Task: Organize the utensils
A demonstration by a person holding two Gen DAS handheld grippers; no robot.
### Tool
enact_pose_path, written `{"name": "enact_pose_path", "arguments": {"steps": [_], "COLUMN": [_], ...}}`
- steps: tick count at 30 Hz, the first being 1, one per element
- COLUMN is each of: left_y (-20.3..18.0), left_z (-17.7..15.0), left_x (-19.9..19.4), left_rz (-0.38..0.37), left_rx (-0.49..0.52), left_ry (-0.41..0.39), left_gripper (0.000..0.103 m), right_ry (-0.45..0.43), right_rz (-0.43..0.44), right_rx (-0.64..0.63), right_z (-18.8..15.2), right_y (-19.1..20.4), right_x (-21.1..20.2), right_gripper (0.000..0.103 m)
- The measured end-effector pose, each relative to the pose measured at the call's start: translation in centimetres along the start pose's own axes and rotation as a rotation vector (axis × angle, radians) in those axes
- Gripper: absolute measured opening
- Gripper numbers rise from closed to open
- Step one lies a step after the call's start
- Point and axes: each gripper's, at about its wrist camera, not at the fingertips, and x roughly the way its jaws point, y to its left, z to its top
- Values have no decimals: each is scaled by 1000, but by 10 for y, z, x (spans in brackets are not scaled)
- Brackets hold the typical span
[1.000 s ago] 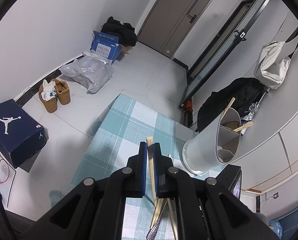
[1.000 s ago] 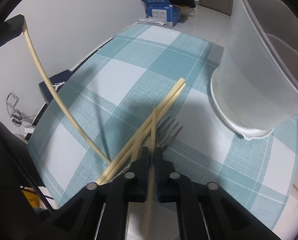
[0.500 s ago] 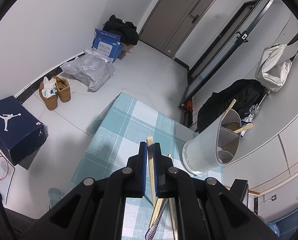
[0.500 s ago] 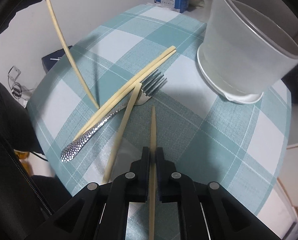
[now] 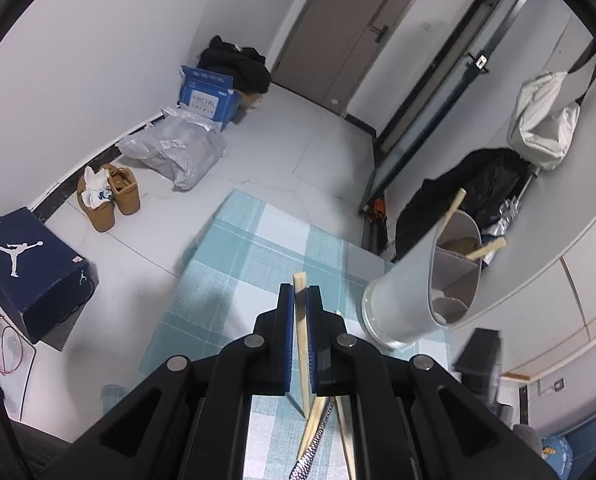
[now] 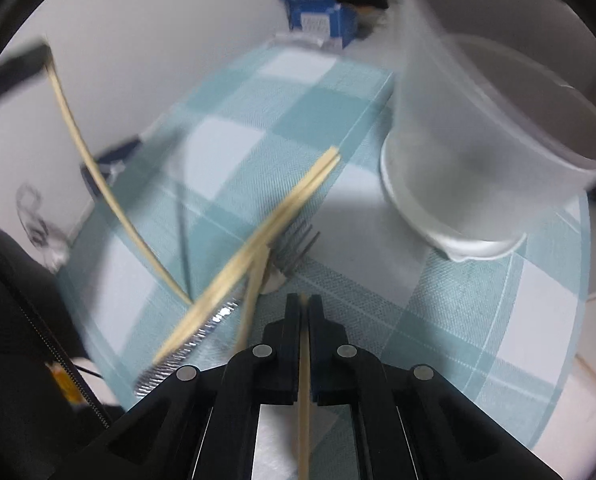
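My left gripper [image 5: 299,292] is shut on a wooden chopstick [image 5: 302,340] that stands steeply, its lower tip on the checked tablecloth [image 5: 238,264]. The right wrist view is blurred; there my right gripper [image 6: 303,300] is closing tight on another chopstick [image 6: 303,400], whose tip barely shows past the fingertips. Ahead of it a pair of chopsticks [image 6: 266,232] and a loose one [image 6: 254,292] lie across a metal fork [image 6: 298,244]. The white divided holder [image 5: 401,300] [image 6: 477,152] stands at the right with two chopsticks [image 5: 485,249] in it.
The table's far edge drops to a tiled floor with a dark shoe box [image 5: 30,272], brown shoes [image 5: 110,200], a grey bag [image 5: 178,152] and a blue carton [image 5: 210,96]. A curved white counter [image 5: 557,248] runs close behind the holder.
My right gripper has moved with its chopstick, and the holder now looms larger on the right. That chopstick reaches less far past the fingertips than before. The left gripper has kept still.
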Motion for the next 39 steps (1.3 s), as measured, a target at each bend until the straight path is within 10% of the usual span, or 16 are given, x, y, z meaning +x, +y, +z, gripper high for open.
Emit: {"name": "enact_pose_path", "arguments": {"steps": [14, 19, 25, 39], "left_y": [-47, -20, 11, 6], "left_z": [-6, 10, 17, 33], "left_x": [-4, 10, 46, 177], "left_rz": [43, 72, 123, 336], "left_rx": [203, 125, 12, 27], "left_ry": [43, 107, 178, 349], "left_gripper": [0, 3, 56, 54], "right_ry": [-538, -580, -618, -632], "right_rz": [73, 93, 98, 112], "right_rx": [164, 172, 194, 225], "right_z": [-26, -32, -35, -44], "right_y": [-18, -22, -29, -44], "right_x": [-134, -142, -140, -146], "right_gripper": [3, 3, 3, 3]}}
